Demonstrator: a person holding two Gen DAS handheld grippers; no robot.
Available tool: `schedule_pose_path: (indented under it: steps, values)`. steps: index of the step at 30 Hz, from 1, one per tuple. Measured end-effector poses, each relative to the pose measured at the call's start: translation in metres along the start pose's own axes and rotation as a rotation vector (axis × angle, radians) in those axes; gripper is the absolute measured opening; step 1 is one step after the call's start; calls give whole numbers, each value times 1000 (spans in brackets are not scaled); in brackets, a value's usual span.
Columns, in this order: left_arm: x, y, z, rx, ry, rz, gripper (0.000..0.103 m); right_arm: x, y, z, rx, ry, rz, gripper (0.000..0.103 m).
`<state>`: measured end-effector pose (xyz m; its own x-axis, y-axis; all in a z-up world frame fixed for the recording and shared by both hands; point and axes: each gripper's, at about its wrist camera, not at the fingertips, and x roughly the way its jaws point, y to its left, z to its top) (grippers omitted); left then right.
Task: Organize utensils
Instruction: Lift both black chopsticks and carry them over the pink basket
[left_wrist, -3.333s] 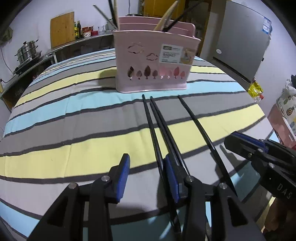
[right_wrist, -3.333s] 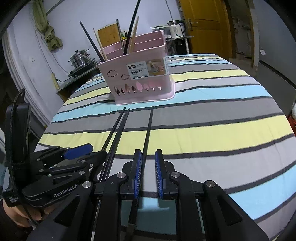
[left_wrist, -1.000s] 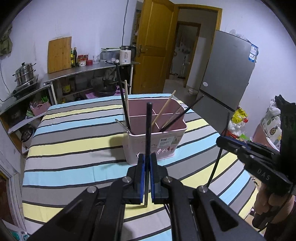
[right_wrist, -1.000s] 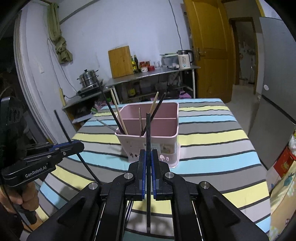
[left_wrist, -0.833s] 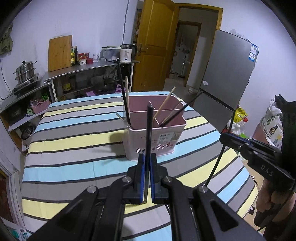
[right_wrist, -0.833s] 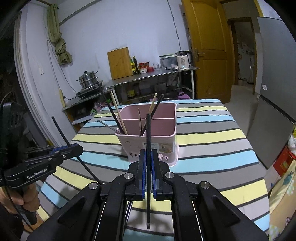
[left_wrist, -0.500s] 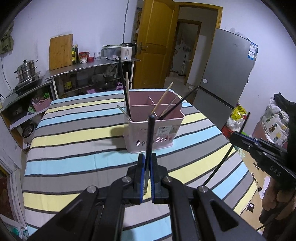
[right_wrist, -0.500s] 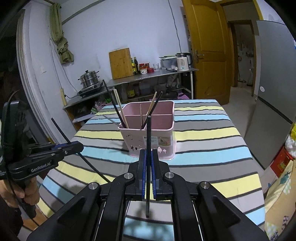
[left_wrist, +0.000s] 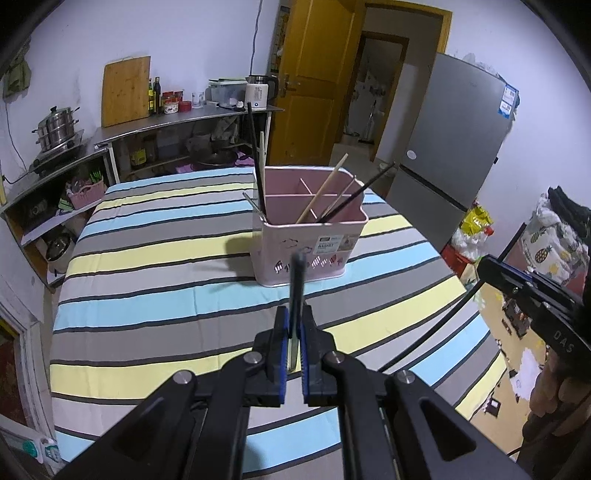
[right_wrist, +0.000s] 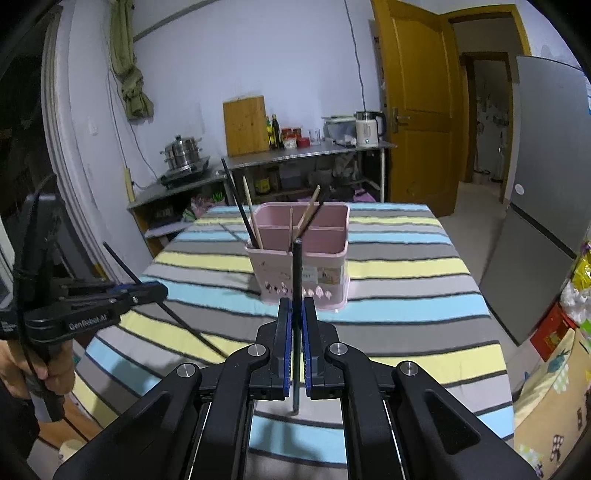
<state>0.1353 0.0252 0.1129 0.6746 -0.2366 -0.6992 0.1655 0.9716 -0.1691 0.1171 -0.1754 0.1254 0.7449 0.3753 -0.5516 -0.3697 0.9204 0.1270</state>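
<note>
1. Pink plastic utensil basket (left_wrist: 308, 240), boxy with rounded corners and thin inner partitions; tree-shaped cut-outs run along its near wall beneath a paper label. It stands upright near the middle of the table.
2. Striped tablecloth (left_wrist: 155, 295), matte woven fabric in yellow, sky-blue and grey bands edged by thin dark lines, covering the whole table top.
3. Left gripper (left_wrist: 294, 332): black moulded fingers with blue pads, jaws narrowed to a slit and clamped on a slender black chopstick (left_wrist: 296, 291), which rises from the pads toward the basket.
4. Right gripper (right_wrist: 295, 325): same build, jaws likewise nearly closed, pinching a second black chopstick (right_wrist: 296, 280) that stands almost vertical in its own view, its lower end protruding below the pads.
5. Contents of the basket: thin black sticks and pale wooden chopsticks (left_wrist: 321, 194) leaning at various angles in several compartments, their upper ends above the rim.
6. Background: a pale wooden cutting board (right_wrist: 245, 125) leaning on the wall above a steel counter (right_wrist: 306, 151), a stacked metal steamer pot (right_wrist: 183, 151) to its left, and a smooth grey refrigerator (left_wrist: 448, 144) on the right.
</note>
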Motion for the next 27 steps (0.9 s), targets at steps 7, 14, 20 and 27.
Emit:
schedule_pose_path:
  steps: [7, 14, 20, 27]
  values:
    - [-10, 0, 15, -9, -34, -14, 6, -3, -2, 14, 13, -73, 1, 4]
    - [-13, -2, 38, -9, -67, -26, 6, 5, 2, 28, 15, -116, 10, 4]
    - [-17, -5, 63, -6, -111, -33, 6, 10, 4, 48, 16, -167, 22, 4]
    - [-22, -4, 94, -3, -172, -39, 6, 20, 4, 75, 28, -222, 35, 4]
